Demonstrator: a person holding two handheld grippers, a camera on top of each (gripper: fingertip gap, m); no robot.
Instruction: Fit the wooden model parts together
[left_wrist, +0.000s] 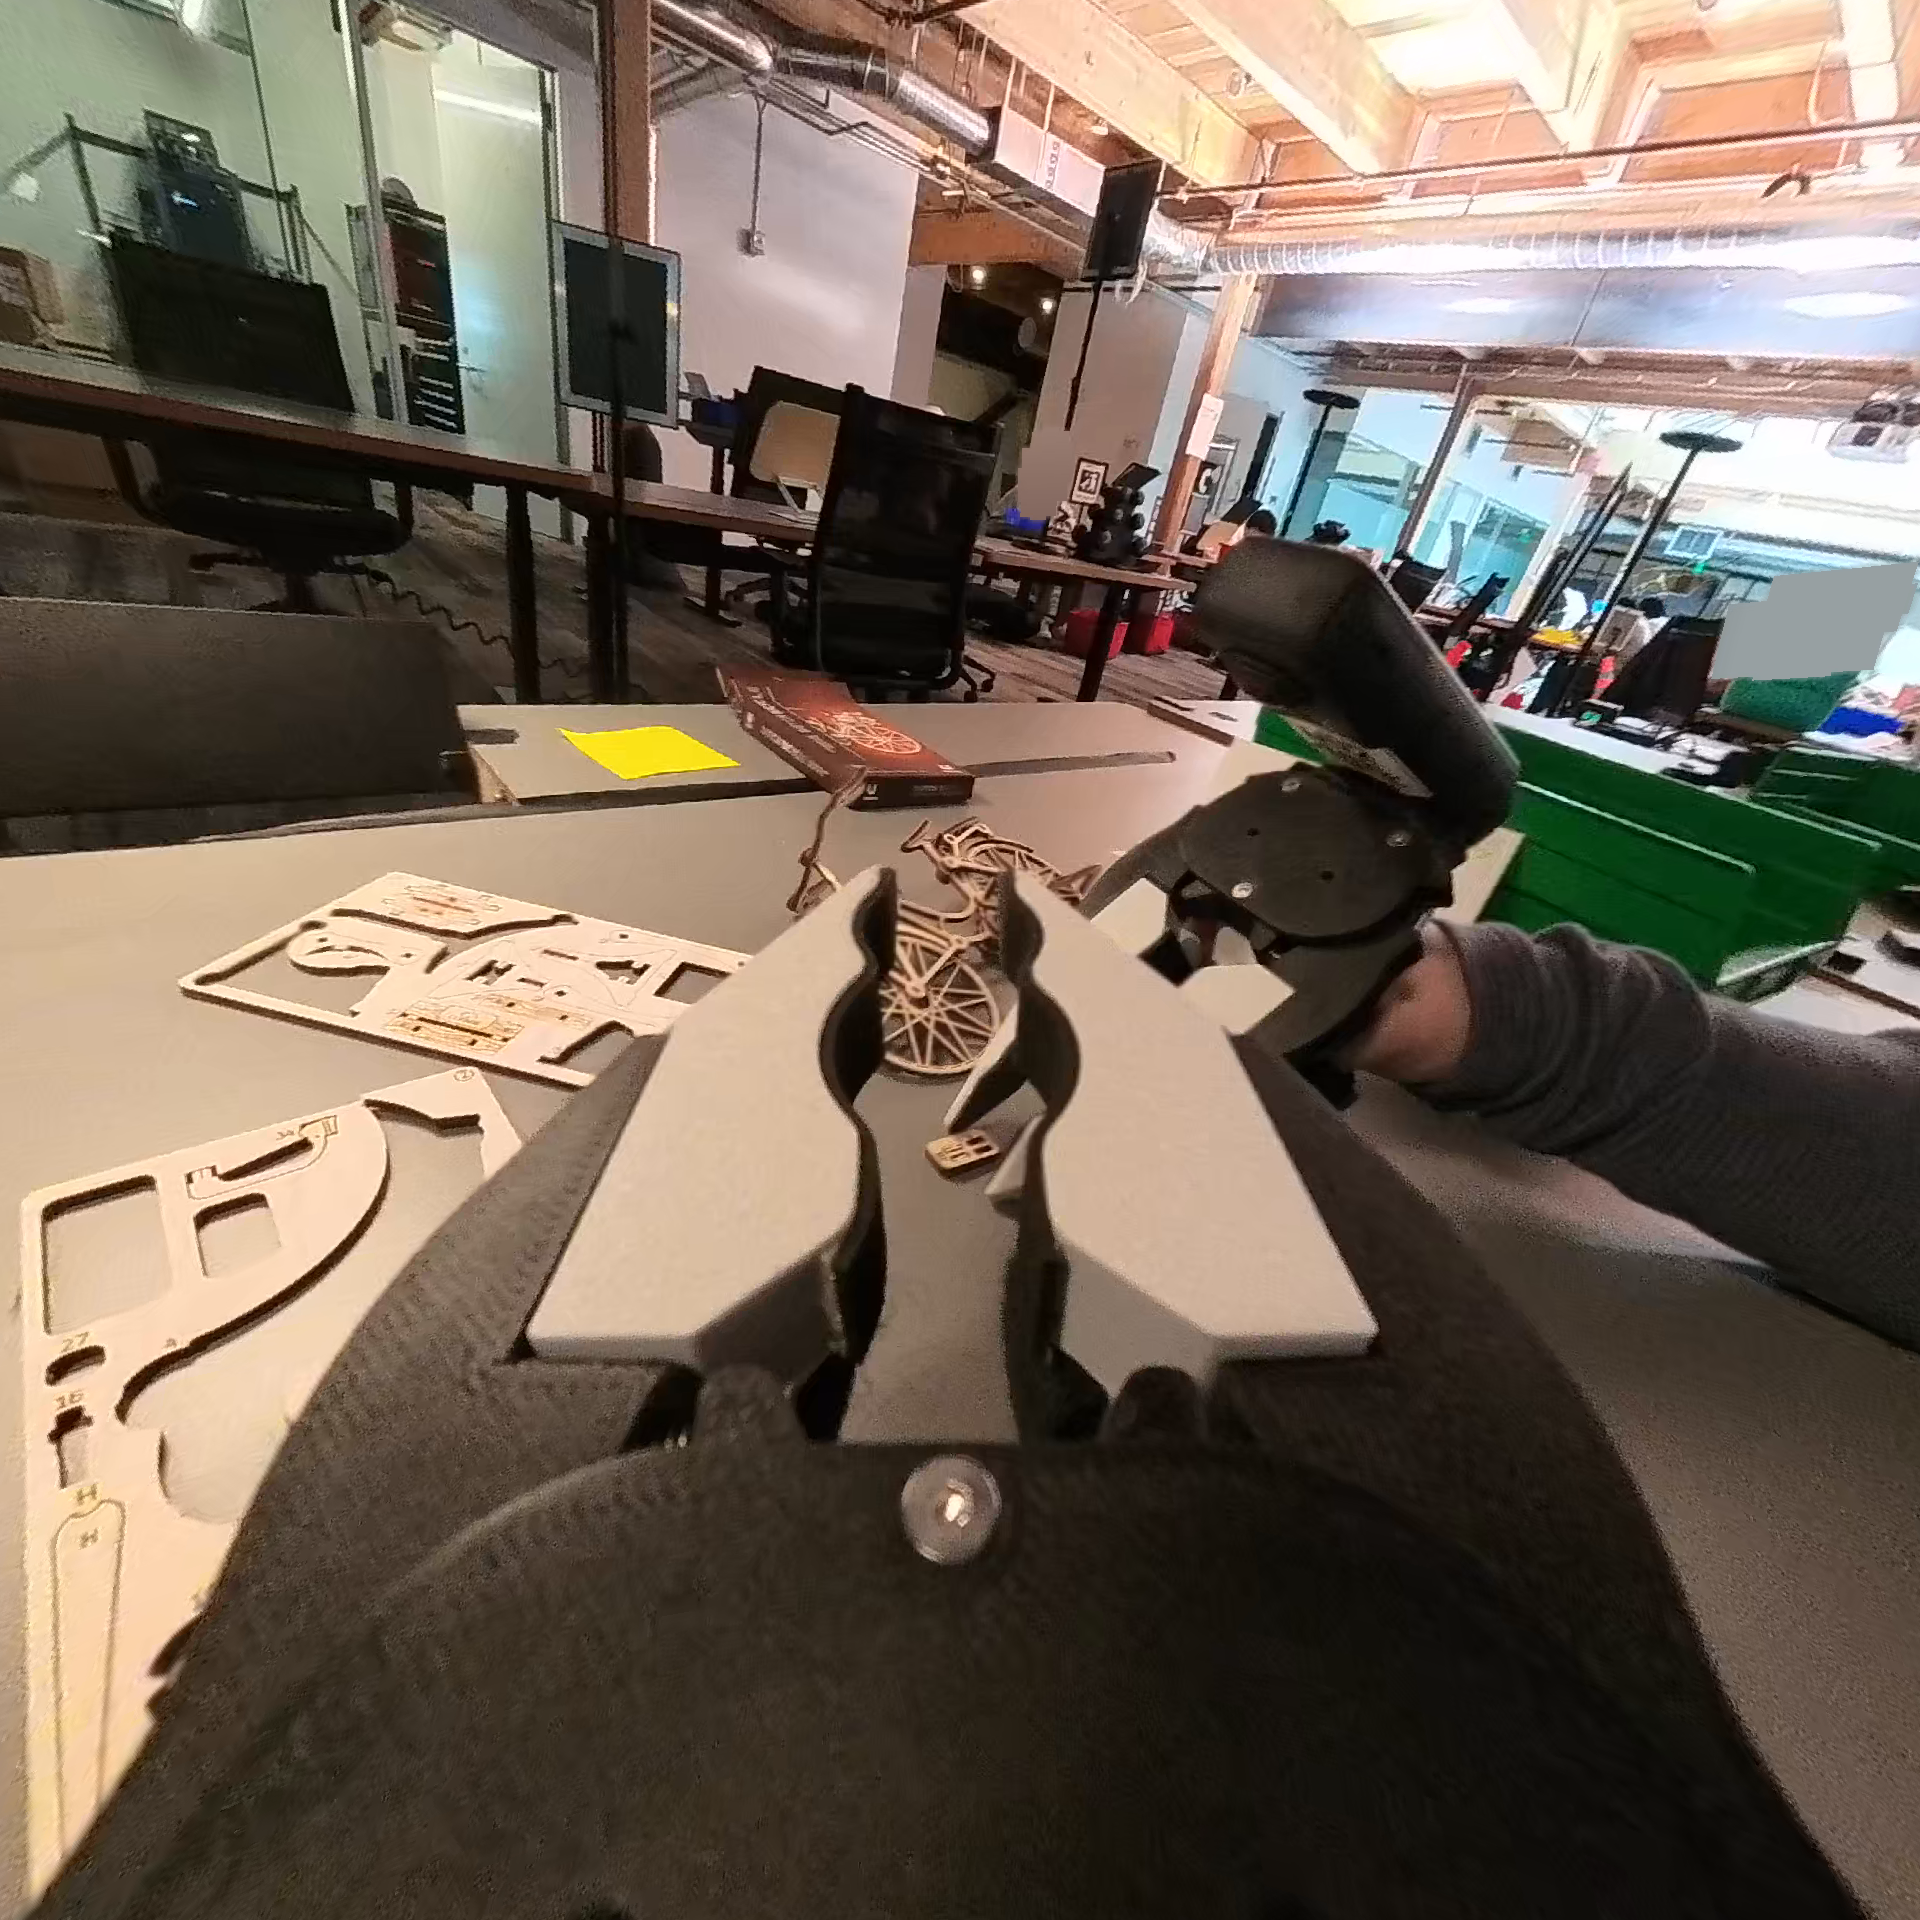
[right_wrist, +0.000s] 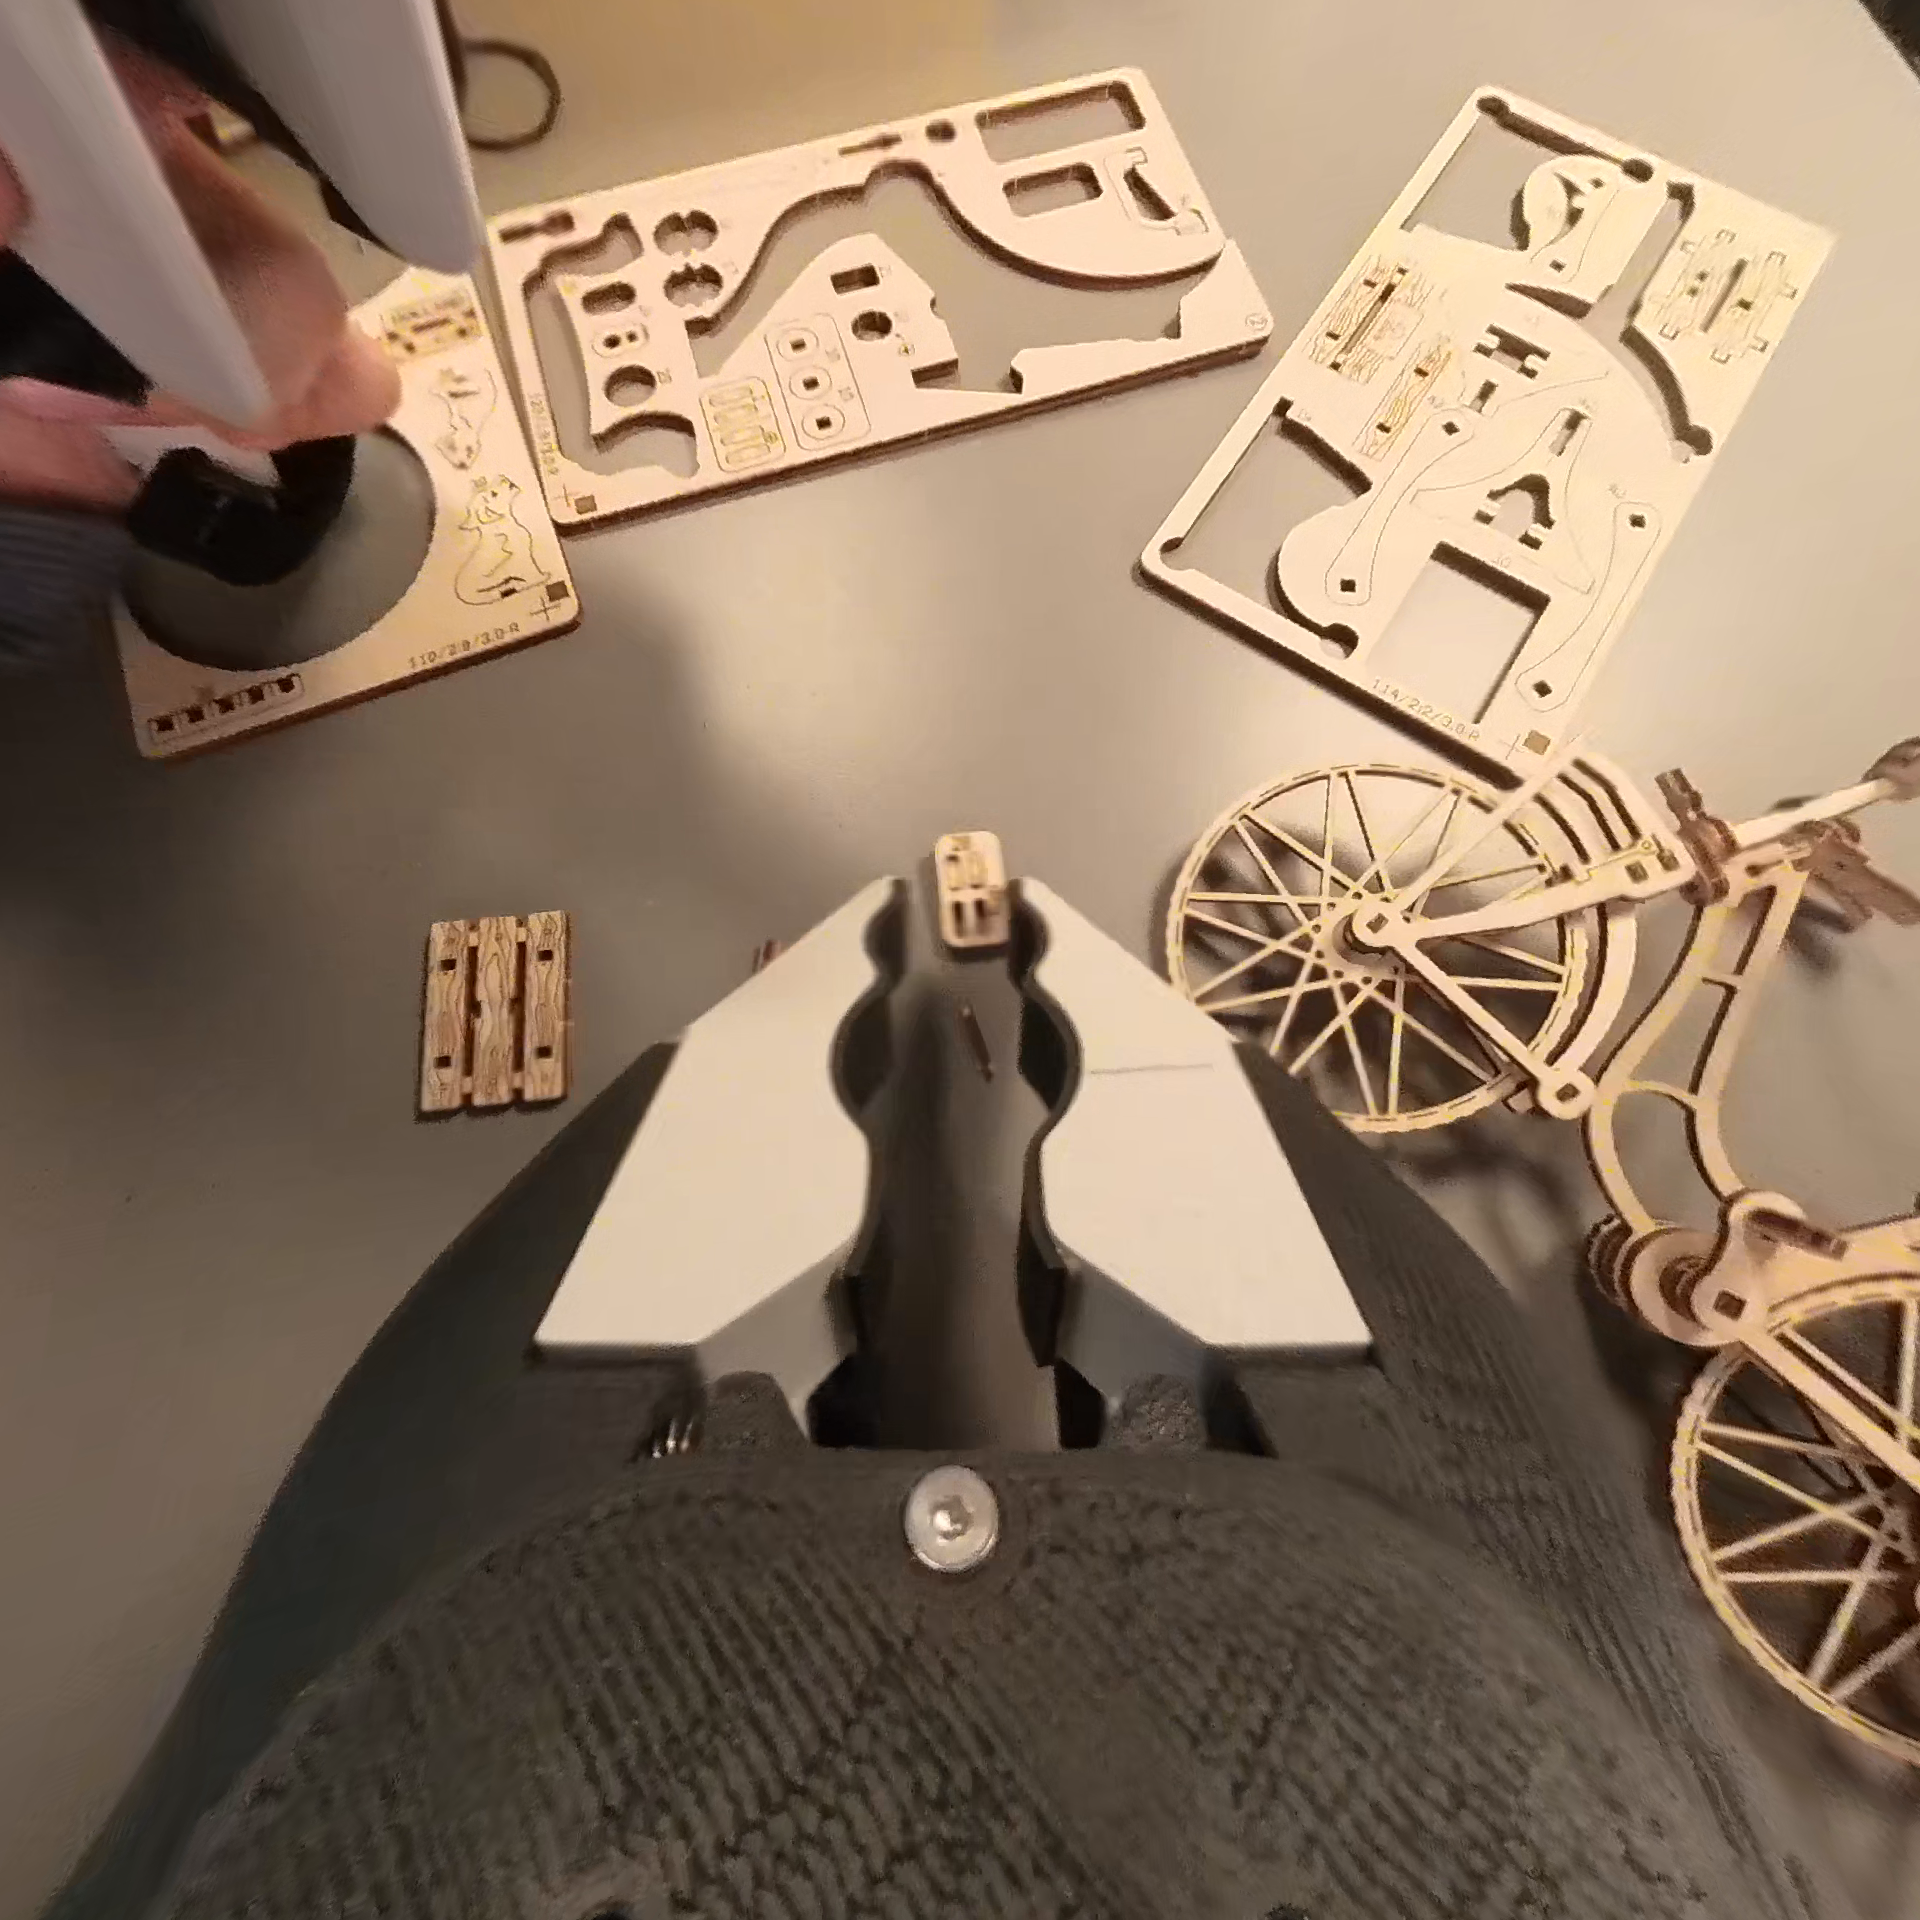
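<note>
Wooden cut-out sheets: three, one far left (right_wrist: 343, 540), one far centre (right_wrist: 873, 281), one far right (right_wrist: 1486, 416). Wooden bicycle model (right_wrist: 1558, 997): one, two spoked wheels, right. Small slotted wooden tab (right_wrist: 971, 894): one, centre. Slatted plank piece (right_wrist: 497, 1010): one, near left. Brown box (left_wrist: 842, 746): one, far. Yellow paper square (left_wrist: 646, 750): one, far left.

open grey tabletop (right_wrist: 790, 769) ahead of the right gripper (right_wrist: 961, 914), bare between the small slatted wooden panel (right_wrist: 497, 1010) at left and the pale wooden bicycle model (right_wrist: 1455, 997) crowding the right; farther on, blocked by three flat cut-out plywood sheets (right_wrist: 873, 301).
</note>
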